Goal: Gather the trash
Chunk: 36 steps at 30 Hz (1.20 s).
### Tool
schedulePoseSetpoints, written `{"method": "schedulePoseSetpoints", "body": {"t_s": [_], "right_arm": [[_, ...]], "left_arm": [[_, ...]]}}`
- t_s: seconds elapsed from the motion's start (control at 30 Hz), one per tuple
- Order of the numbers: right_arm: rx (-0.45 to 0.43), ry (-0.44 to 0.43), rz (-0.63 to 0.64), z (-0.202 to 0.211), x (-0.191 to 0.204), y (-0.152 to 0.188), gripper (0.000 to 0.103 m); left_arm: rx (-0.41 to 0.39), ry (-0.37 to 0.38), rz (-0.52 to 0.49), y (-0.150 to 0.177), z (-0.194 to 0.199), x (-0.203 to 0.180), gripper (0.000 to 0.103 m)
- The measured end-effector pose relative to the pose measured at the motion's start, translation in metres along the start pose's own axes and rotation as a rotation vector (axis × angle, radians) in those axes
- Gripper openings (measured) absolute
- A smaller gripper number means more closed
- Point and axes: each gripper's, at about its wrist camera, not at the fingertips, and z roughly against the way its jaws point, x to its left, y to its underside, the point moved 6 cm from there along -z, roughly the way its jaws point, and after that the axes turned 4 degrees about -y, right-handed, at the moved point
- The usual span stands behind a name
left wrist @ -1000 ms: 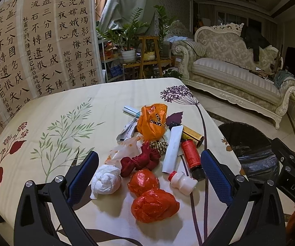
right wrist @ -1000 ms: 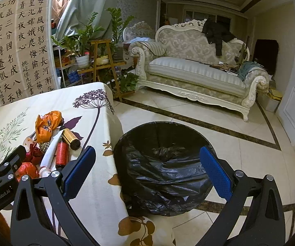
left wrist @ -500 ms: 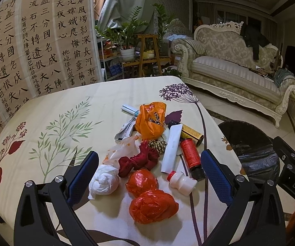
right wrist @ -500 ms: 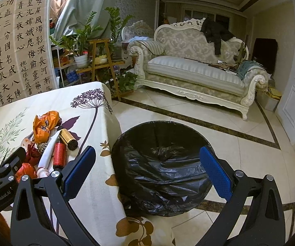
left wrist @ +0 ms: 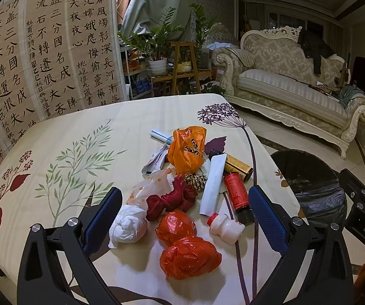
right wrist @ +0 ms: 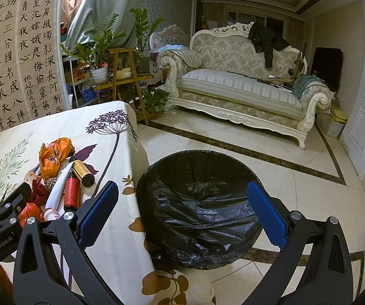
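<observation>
Little change over the last second: left tool jaws apart, drifted slightly nearer the trash pile ahead on the tabletop; right tool apart, empty, over the bin; nothing collected yet.

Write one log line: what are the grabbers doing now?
left gripper: open, over trash pile | right gripper: open, over bin | nothing held

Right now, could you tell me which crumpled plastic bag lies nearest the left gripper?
The larger red bag, lowest in the left wrist view; the smaller red bag and orange bag lie farther.
</observation>
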Motion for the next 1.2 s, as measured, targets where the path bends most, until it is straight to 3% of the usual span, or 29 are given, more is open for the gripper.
{"method": "schedulePoseSetpoints", "body": {"t_s": [1.2], "right_arm": [[0.016, 0.022, -0.011, -0.004, -0.013, 0.004, 0.099]], "left_arm": [[0.015, 0.016, -0.002, 0.004, -0.004, -0.007, 0.097]]}}
